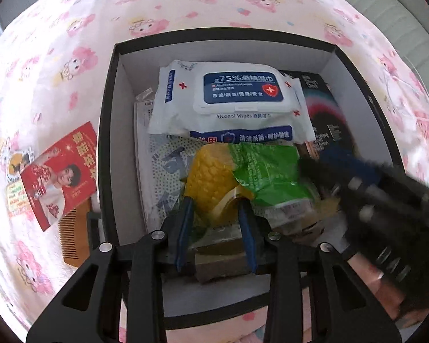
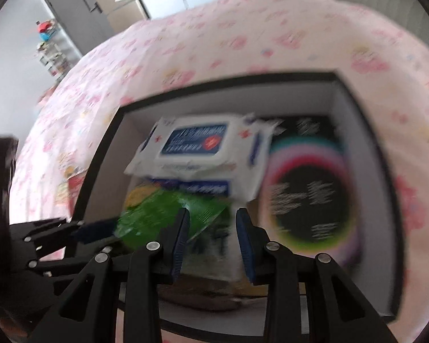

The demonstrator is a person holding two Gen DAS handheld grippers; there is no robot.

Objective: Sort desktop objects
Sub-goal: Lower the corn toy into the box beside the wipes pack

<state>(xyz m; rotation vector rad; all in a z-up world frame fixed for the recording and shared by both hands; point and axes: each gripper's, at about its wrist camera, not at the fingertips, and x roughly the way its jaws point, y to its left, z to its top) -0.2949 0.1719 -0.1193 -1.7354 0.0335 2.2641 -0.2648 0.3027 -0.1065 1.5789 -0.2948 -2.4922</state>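
Left gripper point(image 1: 217, 208) is right over the black box point(image 1: 105, 131), pads pinching the yellow-and-green corn packet point(image 1: 214, 180), probably to seat it on the pile. The right gripper point(image 2: 213, 217) hangs over the same packet's green end; it's blurry, so I can't tell if it's gripping or empty. Behind sits the alcohol wipes pack point(image 1: 231, 97), leaning on a dark box point(image 1: 326, 120). A red card point(image 1: 60, 177) and wooden comb point(image 1: 74, 240) wait outside on the pink cloth point(image 1: 186, 3), not yet sorted.

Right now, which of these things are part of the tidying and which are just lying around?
Part of the job:
- black box
- corn packet between the left gripper fingers
- alcohol wipes
- red card
- wooden comb

Just around:
- pink cloth
- shelf rack
- grey door
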